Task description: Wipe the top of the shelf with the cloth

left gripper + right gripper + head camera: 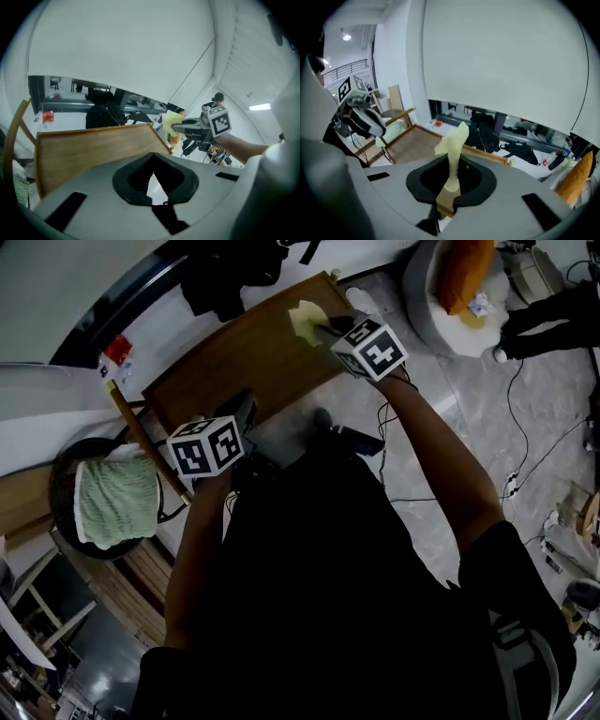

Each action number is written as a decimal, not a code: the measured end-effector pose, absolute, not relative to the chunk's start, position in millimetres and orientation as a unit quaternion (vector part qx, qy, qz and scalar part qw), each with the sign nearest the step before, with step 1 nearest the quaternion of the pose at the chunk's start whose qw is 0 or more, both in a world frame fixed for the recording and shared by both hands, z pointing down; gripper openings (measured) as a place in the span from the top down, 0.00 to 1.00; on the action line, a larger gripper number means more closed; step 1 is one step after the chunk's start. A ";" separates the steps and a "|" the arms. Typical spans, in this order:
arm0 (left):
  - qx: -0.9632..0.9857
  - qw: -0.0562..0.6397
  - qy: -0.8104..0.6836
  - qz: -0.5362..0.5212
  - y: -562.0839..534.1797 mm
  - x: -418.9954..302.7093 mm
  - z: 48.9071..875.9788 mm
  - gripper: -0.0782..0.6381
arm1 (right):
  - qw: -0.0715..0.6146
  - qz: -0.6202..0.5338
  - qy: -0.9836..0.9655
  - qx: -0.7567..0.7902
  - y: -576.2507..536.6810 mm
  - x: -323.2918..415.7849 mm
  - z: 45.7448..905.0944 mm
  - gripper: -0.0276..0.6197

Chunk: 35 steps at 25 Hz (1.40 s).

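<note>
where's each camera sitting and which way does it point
Head view: on the person's head, facing steeply down at the shelf top; both forearms, left gripper and right gripper show.
Left gripper view: on the left gripper, facing along its empty jaws across the shelf top to the right gripper holding the cloth.
Right gripper view: on the right gripper, facing past the pinched cloth toward the left gripper.
Shared: each gripper view shows the shelf top and the other gripper.
</note>
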<state>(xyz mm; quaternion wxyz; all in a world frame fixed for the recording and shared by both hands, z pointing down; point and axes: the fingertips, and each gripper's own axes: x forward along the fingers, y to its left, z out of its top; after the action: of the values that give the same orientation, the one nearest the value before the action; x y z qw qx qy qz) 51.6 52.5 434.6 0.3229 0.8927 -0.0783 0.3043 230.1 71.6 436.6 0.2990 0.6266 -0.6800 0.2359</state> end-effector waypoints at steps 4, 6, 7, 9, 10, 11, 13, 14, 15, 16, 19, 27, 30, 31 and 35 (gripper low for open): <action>0.912 0.320 -0.051 0.253 39.0 19.5 399.8 0.88 | 0.223 0.194 -0.738 0.606 48.7 164.1 376.5 0.89; 0.922 0.321 -0.028 0.215 31.9 3.2 381.0 0.88 | 0.165 0.179 -0.770 0.590 38.7 132.3 346.0 0.89; 0.927 0.321 -0.014 0.193 28.5 -5.2 370.8 0.88 | 0.134 0.175 -0.785 0.579 34.5 117.2 331.0 0.89; 0.936 0.318 0.008 0.151 20.5 -22.3 351.3 0.88 | 0.072 0.169 -0.810 0.557 26.7 91.6 302.4 0.89; 0.940 0.314 0.016 0.132 16.1 -30.9 342.1 0.88 | 0.042 0.166 -0.819 0.547 22.8 81.2 288.6 0.89; 0.943 0.310 0.022 0.116 11.9 -39.5 333.0 0.88 | 0.015 0.163 -0.827 0.538 18.8 71.8 275.2 0.89; 0.949 0.302 0.033 0.089 5.6 -55.6 314.9 0.88 | -0.022 0.150 -0.839 0.522 12.3 53.2 251.5 0.89; 0.951 0.298 0.038 0.077 4.3 -62.9 306.1 0.88 | -0.031 0.143 -0.845 0.515 11.0 43.7 242.0 0.89; 0.952 0.295 0.043 0.065 4.3 -69.6 297.6 0.88 | -0.038 0.136 -0.851 0.506 11.4 34.6 233.8 0.89; 0.953 0.293 0.048 0.053 5.4 -75.7 289.0 0.88 | -0.048 0.131 -0.856 0.498 13.4 26.4 226.5 0.89; 0.958 0.281 0.062 0.022 11.0 -91.9 263.6 0.88 | -0.075 0.117 -0.862 0.487 23.2 9.7 210.2 0.89; 0.962 0.258 0.080 -0.027 28.0 -113.5 219.3 0.88 | -0.056 0.115 -0.865 0.486 42.2 -11.7 218.5 0.89; 0.956 0.277 0.089 -0.027 35.3 -115.0 225.3 0.88 | -0.050 0.111 -0.871 0.476 46.9 -15.0 216.3 0.90; 0.953 0.287 0.091 -0.029 38.6 -115.6 226.9 0.88 | -0.045 0.109 -0.873 0.472 48.7 -16.0 215.9 0.90; 0.948 0.303 0.086 -0.051 48.1 -117.2 224.7 0.88 | -0.050 0.114 -0.882 0.456 50.6 -14.4 215.0 0.89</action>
<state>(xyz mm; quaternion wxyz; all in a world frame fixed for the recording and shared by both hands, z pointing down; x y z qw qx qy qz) -117.2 48.1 224.7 0.3035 0.9476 0.0861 -0.0512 -14.4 50.6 215.0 -0.0496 0.4555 -0.8816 0.1135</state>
